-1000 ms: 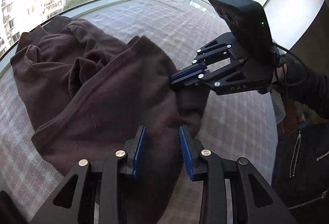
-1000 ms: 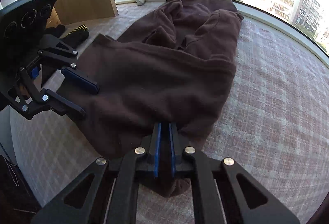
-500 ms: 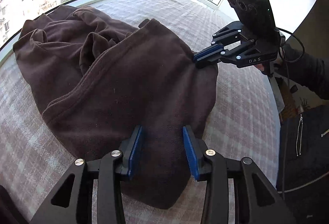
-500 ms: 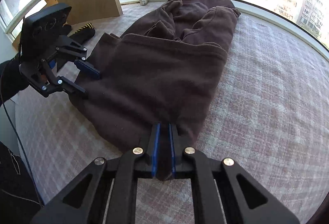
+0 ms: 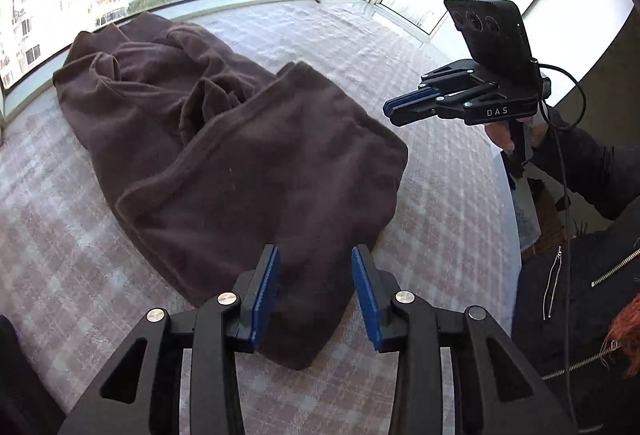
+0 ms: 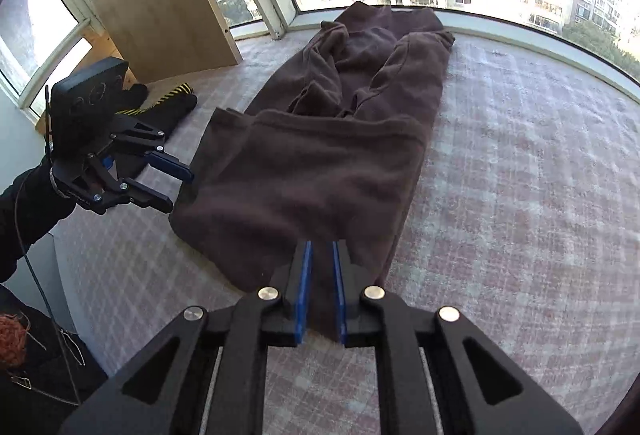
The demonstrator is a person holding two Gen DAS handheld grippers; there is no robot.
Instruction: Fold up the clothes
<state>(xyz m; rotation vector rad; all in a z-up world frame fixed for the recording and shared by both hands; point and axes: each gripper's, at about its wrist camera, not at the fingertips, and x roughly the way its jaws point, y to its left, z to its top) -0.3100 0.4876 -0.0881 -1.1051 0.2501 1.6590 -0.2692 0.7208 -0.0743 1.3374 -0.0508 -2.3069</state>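
1. Two sets of jaws, neither holding anything. My left gripper stands wide apart over the near edge of the brown garment. My right gripper hangs in the air just off the garment's right corner, its pads parted by only a narrow slit. The left view shows no cloth in them.

2. How it will handle, as I judge it: thick, soft fleece, limp and fairly heavy for cloth. It will sag and drag on the covering instead of holding a line, so one grip would let the far side trail. The nap looks grippy, not slippery, and nothing about it is fragile.

3. Where I would take hold: at edges and corners, where the layers end cleanly. That means the near right corner and the near left corner, one gripper on each, pinching through all the layers. A grab in the middle would only bunch it.

4. Where it is: on the checked covering, running from just below my left pads away to the window sill.

5. How it looks: dark brown and matt. The near half lies smooth and doubled, with a seamed band across it. The far half is rumpled, with loose folds heaped up by the glass.
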